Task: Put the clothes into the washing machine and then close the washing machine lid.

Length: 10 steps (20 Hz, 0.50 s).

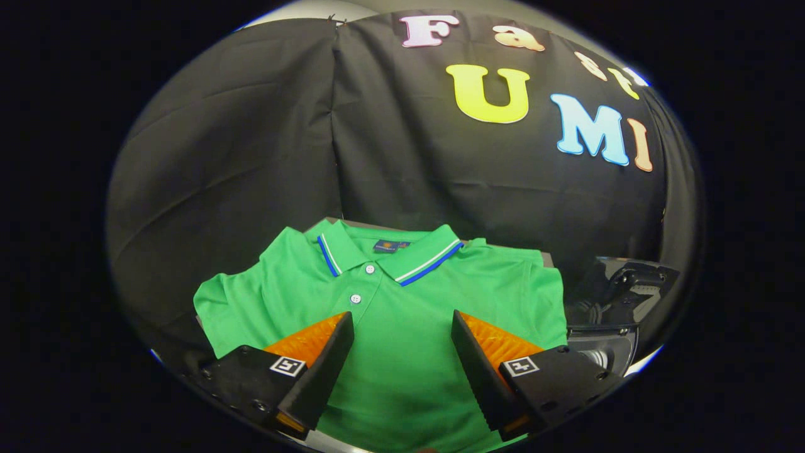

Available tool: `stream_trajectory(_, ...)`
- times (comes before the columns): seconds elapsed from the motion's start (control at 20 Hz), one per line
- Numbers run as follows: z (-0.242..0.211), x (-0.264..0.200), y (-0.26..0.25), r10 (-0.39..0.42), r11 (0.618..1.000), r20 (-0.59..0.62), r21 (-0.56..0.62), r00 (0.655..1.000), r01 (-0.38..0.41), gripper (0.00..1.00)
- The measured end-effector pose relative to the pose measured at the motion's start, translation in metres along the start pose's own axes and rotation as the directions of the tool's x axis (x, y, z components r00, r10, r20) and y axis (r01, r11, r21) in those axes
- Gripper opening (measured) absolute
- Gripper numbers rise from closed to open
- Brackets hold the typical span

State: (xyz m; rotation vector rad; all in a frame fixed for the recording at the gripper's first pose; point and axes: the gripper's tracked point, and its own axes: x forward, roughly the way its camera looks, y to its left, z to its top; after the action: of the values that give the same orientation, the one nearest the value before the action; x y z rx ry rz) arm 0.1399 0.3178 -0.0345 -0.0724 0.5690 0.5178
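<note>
Fingers (339, 327) spread wide above green polo shirt (402, 352); nothing gripped

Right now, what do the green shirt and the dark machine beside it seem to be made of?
Shirt: looks like soft knit fabric, matte, probably cotton or a blend; it creases at the sleeves, and the collar is ribbed with striped edges. Machine: likely hard plastic, glossy, since its dark curved surfaces catch highlights. The gripper hovers open over the shirt.
</note>
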Motion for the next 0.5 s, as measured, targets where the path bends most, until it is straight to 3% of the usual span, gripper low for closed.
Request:
stream_trajectory(0.35,-0.009,0.0021,0.0025,-0.006,0.999,-0.015,-0.033,1.0,0.006,0.97)
stream_trajectory(0.5,-0.0101,0.0033,0.0049,0.023,0.999,-0.005,-0.042,1.0,-0.023,0.85)
